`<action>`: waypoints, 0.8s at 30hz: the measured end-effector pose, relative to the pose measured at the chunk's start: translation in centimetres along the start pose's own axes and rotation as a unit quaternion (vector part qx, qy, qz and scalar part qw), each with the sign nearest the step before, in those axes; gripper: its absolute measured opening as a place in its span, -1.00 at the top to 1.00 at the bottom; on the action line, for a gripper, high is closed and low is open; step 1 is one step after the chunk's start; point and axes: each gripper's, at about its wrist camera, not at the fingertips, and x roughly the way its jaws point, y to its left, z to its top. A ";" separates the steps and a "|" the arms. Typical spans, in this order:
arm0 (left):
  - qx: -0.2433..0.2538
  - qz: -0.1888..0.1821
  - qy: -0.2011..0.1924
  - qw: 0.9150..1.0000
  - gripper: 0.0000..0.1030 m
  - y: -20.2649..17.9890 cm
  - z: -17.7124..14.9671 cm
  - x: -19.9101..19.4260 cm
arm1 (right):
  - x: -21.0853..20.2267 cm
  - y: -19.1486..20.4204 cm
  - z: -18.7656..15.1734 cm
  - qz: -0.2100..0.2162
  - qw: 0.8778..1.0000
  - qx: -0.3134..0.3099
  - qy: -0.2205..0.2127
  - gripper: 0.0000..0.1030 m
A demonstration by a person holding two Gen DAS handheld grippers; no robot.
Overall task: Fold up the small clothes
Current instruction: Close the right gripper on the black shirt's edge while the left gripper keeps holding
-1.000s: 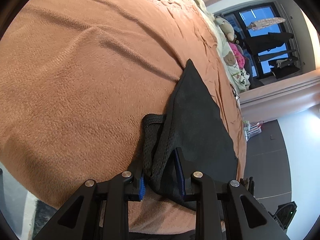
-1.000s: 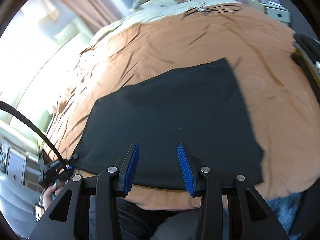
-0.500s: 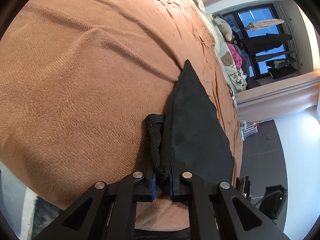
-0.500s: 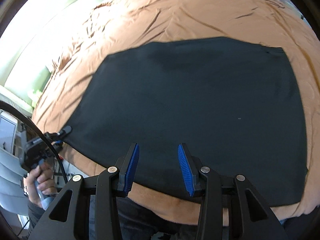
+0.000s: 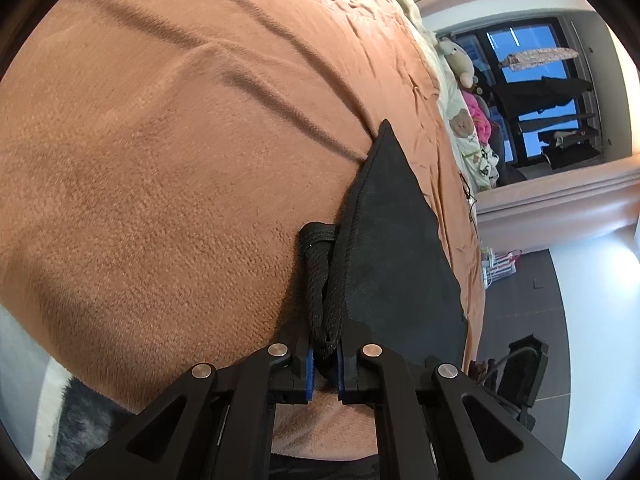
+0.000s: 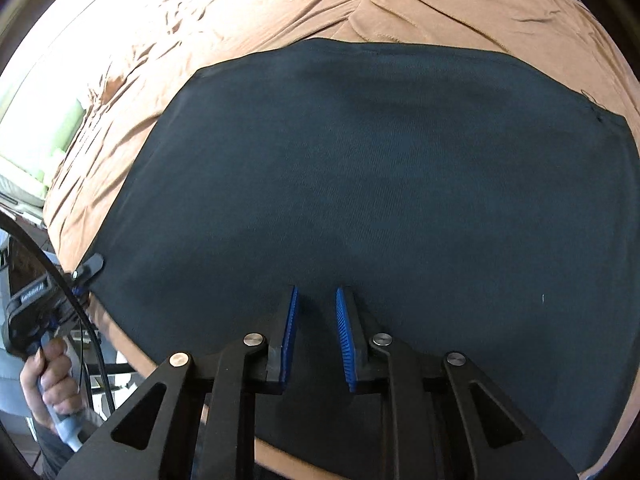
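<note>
A black garment [image 6: 380, 184] lies spread flat on an orange-brown blanket [image 6: 280, 12]. My left gripper [image 5: 325, 354] is shut on a bunched corner of the black garment [image 5: 396, 240], next to a dark cord loop [image 5: 316, 264], near the bed's edge. It also shows at the far left of the right wrist view [image 6: 86, 270], held in a hand. My right gripper [image 6: 316, 320] hovers over the garment's near edge with its jaws partly open and nothing between them.
The blanket [image 5: 168, 128] covers the bed. Stuffed toys and pillows [image 5: 468, 120] lie at the bed's far end beside a dark window [image 5: 536, 92]. Grey floor [image 5: 528, 280] lies beyond the bed edge.
My left gripper has closed on the garment's corner. My right gripper has moved down close over the garment and its jaws have narrowed.
</note>
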 end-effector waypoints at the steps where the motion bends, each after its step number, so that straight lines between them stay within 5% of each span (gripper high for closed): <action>1: -0.003 0.000 0.000 1.000 0.86 0.0 0.0 0.0 | 0.3 -0.1 0.7 -0.002 1.000 0.000 -0.001 0.68; 16: -0.018 0.009 -0.001 1.000 0.86 0.0 -0.3 -0.1 | 3.3 -1.7 9.3 0.011 0.999 0.032 -0.009 0.68; 24: -0.018 0.014 0.000 1.000 0.86 -0.2 -0.3 0.1 | 4.9 -2.3 14.0 -0.016 0.999 0.042 -0.024 0.70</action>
